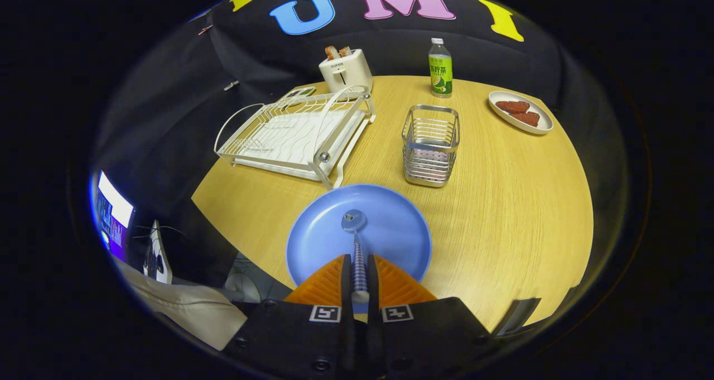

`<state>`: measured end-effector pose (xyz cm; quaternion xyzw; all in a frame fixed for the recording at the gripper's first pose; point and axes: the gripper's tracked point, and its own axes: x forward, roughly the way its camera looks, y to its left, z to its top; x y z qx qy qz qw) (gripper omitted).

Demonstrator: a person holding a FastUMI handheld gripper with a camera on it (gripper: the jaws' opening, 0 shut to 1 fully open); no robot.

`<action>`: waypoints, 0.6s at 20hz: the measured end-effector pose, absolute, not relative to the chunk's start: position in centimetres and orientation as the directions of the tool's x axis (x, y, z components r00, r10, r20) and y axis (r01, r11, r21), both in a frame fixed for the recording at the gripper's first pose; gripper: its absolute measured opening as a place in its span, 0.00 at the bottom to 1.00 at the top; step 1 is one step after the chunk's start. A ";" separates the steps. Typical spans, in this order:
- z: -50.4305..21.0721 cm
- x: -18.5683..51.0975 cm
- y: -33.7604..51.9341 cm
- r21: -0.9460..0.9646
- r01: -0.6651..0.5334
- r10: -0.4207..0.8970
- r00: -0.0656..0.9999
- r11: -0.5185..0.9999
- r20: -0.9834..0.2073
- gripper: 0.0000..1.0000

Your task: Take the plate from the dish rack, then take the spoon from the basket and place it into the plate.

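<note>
A blue plate (390, 229) lies flat on the wooden table (502, 212), just ahead of my fingers. My gripper (360, 265) is shut on the spoon (356, 240) by its checked handle. The spoon's metal bowl (353, 221) points away from me and hangs over the middle of the plate. I cannot tell whether the bowl touches the plate. Beyond the plate to the left stands the white wire dish rack (295, 134). The small metal wire basket (430, 144) stands beyond the plate to the right.
A white toaster (345, 70) with toast in it stands behind the rack. A green-labelled bottle (440, 68) is at the table's far edge. A white dish (520, 112) with reddish pieces sits at the far right. The table's near-left edge curves beside the plate.
</note>
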<state>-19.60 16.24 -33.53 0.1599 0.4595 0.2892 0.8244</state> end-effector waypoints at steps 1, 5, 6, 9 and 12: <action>-33.9 -19.8 16.2 0.529 -0.333 0.625 0.400 0.780 -0.670 0.12; -35.8 -20.2 16.0 0.498 -0.341 0.601 0.376 0.797 -0.705 0.14; -36.2 -20.2 16.0 0.486 -0.343 0.591 0.375 0.804 -0.714 0.14; -37.2 -20.3 16.0 0.449 -0.358 0.566 0.366 0.818 -0.739 0.18; -37.4 -19.8 16.2 0.450 -0.346 0.561 0.376 0.823 -0.737 0.34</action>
